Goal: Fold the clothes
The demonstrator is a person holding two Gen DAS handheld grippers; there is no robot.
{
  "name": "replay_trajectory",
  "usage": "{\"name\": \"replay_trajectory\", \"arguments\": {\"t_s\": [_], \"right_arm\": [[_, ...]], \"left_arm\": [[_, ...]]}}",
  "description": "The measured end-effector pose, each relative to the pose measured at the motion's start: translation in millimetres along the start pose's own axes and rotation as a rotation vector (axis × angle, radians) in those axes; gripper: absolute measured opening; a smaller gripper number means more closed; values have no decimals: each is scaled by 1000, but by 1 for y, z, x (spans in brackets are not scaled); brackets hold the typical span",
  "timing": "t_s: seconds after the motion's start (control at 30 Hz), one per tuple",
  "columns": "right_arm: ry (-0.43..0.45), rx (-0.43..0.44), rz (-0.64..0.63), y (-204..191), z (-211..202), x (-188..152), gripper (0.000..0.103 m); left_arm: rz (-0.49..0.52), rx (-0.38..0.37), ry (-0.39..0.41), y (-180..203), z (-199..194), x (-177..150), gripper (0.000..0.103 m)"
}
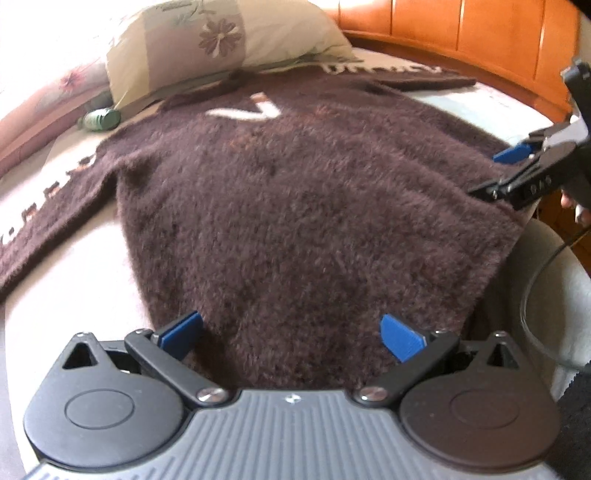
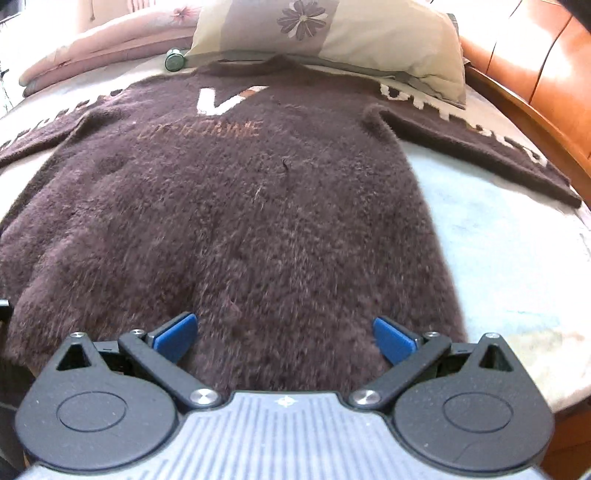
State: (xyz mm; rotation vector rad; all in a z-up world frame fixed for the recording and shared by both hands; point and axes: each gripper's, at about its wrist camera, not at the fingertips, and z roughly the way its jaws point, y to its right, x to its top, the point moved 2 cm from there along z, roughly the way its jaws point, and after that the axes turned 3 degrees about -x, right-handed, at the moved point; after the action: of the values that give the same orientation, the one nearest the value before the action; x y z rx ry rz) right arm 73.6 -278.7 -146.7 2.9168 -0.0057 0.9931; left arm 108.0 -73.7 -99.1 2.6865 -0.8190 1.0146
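Note:
A fuzzy dark brown sweater (image 1: 295, 206) (image 2: 236, 221) with a white V lies flat on the bed, both sleeves spread out to the sides. My left gripper (image 1: 291, 338) hovers open over the sweater's hem on its left side, blue pads wide apart with nothing between them. My right gripper (image 2: 284, 338) stands open over the hem nearer the right side, also holding nothing. In the left wrist view the right gripper (image 1: 506, 173) shows at the sweater's right edge with a person's fingers behind it.
A floral pillow (image 1: 221, 40) (image 2: 332, 33) lies at the sweater's collar, with a small green bottle (image 1: 101, 119) (image 2: 174, 60) beside it. An orange wooden headboard (image 1: 480, 40) (image 2: 546, 85) curves along the right. Pale bedsheet (image 2: 498, 236) shows right of the sweater.

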Motion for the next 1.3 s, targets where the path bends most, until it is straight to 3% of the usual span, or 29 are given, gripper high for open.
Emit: {"name": "replay_trajectory", "arguments": {"t_s": [0.2,0.37,0.47,0.67,0.77,1.0,1.3], "right_arm": [[12,-31,25,-3,-3,-6,103],[39,-6,26,1,-9,-20,103],[61,-6,17,1,-11,-24,103],[61,-15,28,0,-9,-23,103],[76,-16,29,0,-10,-26,103],[89,-18,35,-1,-11,-28,103],[91,-16,33,0,-11,-28,103]], "left_arm": [[-20,-158,-13,18,7,3,102],[81,-119,-69,30,-2,-22,102],[37,-120,-81,23,-11,-20,102],[-47,-152,2,20,-9,-1,102],[-106,-153,-40,17,6,-6,102],[-98,-109,-80,16,-10,-19,102],[-98,-70,-18,8,1,24,102]]}}
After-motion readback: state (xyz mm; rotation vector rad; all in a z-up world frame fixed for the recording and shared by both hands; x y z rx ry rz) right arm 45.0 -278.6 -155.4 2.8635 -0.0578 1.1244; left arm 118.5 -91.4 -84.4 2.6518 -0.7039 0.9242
